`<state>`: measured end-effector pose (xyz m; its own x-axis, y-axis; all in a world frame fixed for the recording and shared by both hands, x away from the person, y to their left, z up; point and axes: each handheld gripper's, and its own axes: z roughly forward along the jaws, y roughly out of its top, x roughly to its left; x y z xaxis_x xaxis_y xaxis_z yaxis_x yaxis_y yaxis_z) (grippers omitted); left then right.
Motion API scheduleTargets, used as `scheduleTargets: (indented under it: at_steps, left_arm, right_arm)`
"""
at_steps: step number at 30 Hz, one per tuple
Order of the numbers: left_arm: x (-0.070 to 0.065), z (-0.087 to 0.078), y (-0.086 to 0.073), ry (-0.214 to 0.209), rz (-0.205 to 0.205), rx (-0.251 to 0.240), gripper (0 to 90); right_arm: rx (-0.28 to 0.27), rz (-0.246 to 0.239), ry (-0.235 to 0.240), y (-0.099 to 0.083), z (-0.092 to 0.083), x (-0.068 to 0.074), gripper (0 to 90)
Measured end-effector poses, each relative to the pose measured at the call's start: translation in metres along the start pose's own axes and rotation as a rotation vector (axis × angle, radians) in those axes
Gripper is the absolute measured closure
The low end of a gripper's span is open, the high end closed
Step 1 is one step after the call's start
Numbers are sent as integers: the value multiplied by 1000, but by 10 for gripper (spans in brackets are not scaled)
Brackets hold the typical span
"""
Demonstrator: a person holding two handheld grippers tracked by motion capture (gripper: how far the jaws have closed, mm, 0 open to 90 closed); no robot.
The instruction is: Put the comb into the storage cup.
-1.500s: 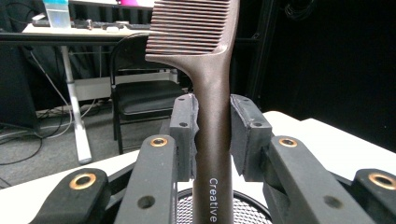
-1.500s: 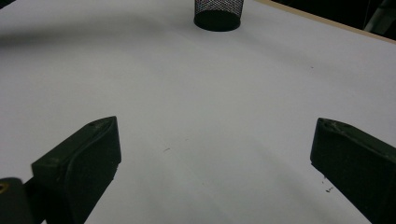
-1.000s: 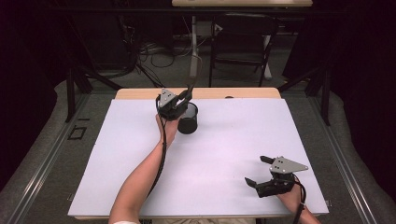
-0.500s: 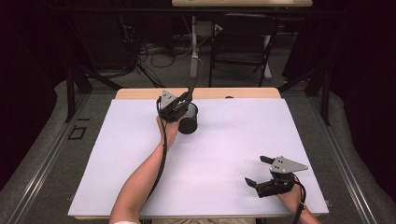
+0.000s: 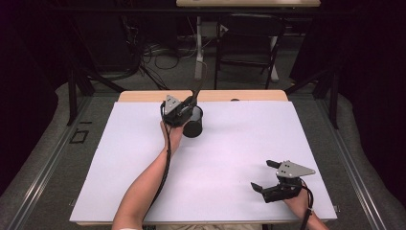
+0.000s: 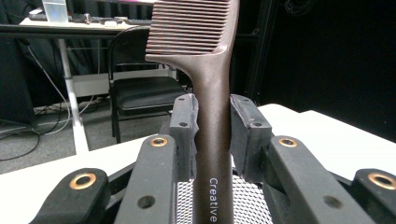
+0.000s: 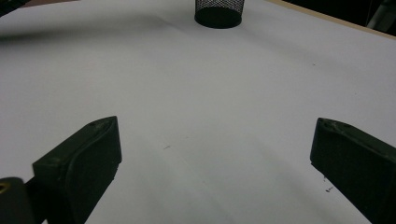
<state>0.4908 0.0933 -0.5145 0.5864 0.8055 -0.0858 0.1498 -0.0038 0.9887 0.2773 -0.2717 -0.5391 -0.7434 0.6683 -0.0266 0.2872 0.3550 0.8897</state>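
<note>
The left gripper [image 6: 212, 140] holds a brown comb [image 6: 205, 70] by its handle, jaws pressed against both sides of it, teeth end pointing up. In the high view this gripper [image 5: 178, 111] sits at the far side of the table [image 5: 119, 191], right over a black mesh cup [image 5: 194, 125]. The left gripper view shows mesh just under the jaws, beside the lower part of the handle, so the comb seems to be going into the cup or coming out of it; which of the two cannot be told. If it is going in, the pick-up and carry are done and what is left is to lower the comb, open the jaws and pull the hand away. The comb has not been let go

The right gripper [image 5: 270, 178] rests at the near right of the table, jaws wide apart and holding nothing. Its own view looks across the bare white sheet to the cup [image 7: 219, 12] far off

Against the earlier frames little differs: the left gripper is over the cup in all of them, shifting only a touch, and the right gripper has not moved
</note>
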Motion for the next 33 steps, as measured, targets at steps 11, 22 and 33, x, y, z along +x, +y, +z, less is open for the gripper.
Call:
scheduleTargets:
  at_steps: [11, 22, 33]
  left_arm:
    - [-1, 1, -5, 6, 3, 15, 726]
    - [-3, -1, -3, 15, 10, 36, 726]
    - [-4, -5, -5, 20, 21, 42, 726]
  right_arm:
    - [1, 1, 1, 0, 0, 0, 18]
    - [-3, 2, 5, 0, -1, 0, 18]
    - [-4, 1, 1, 0, -1, 0, 18]
